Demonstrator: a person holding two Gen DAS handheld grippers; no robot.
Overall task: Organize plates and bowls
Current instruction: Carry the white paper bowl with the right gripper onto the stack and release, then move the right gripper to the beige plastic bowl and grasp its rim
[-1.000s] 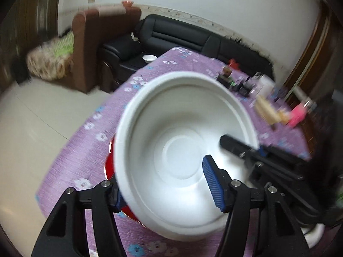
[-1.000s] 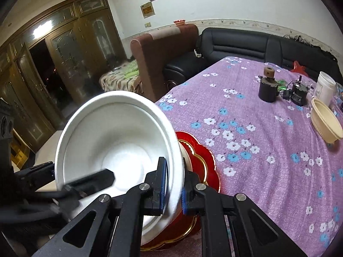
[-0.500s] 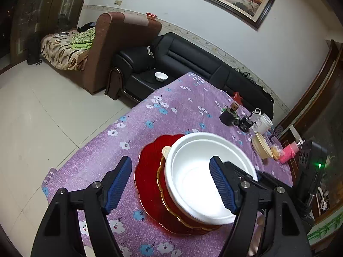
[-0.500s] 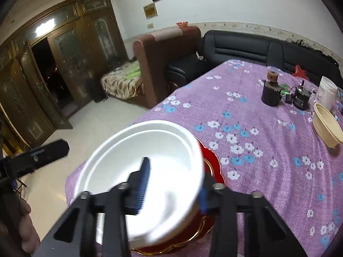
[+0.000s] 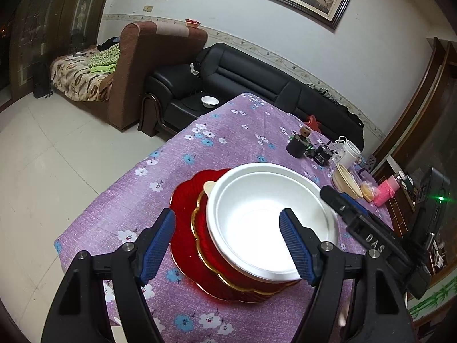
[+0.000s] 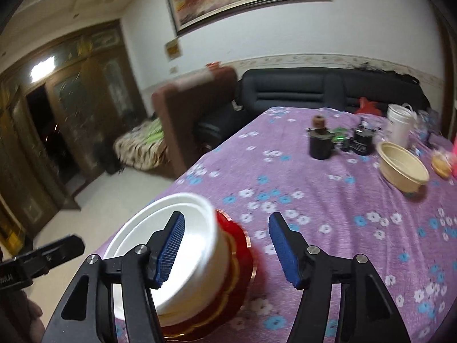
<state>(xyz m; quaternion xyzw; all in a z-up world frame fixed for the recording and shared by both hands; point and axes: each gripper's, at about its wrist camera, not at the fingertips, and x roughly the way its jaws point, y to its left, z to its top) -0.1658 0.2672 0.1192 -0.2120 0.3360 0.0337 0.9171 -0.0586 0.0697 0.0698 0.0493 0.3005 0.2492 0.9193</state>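
**White bowl set on the red stack, both claws spread**

A living room with a black sofa [image 5: 257,85], a brown armchair [image 5: 134,65] and a framed painting on the pale wall lies behind a table under a purple flowered tablecloth [image 5: 217,143]. Near the table's close end a white bowl [image 5: 265,220] sits nested on top of a red bowl with a gold rim [image 5: 208,245], which in turn rests on a red plate [image 5: 182,200]. The stack stands upright on the cloth.

The left gripper [image 5: 228,243] hangs above the stack with its blue pads wide apart; the white bowl shows between them in the picture, but neither pad presses on it. The right gripper [image 6: 225,248] has just been opening its jaws, and they now stand spread with nothing pinched; in its view the white bowl [image 6: 177,245] lies low and to the left, partly behind the left pad, and the cloth shows through the gap.

Farther along the table a beige bowl [image 6: 402,168] rests alone, well apart from the stack, near a white cup [image 6: 400,125] and a dark cylindrical jar [image 6: 320,140].
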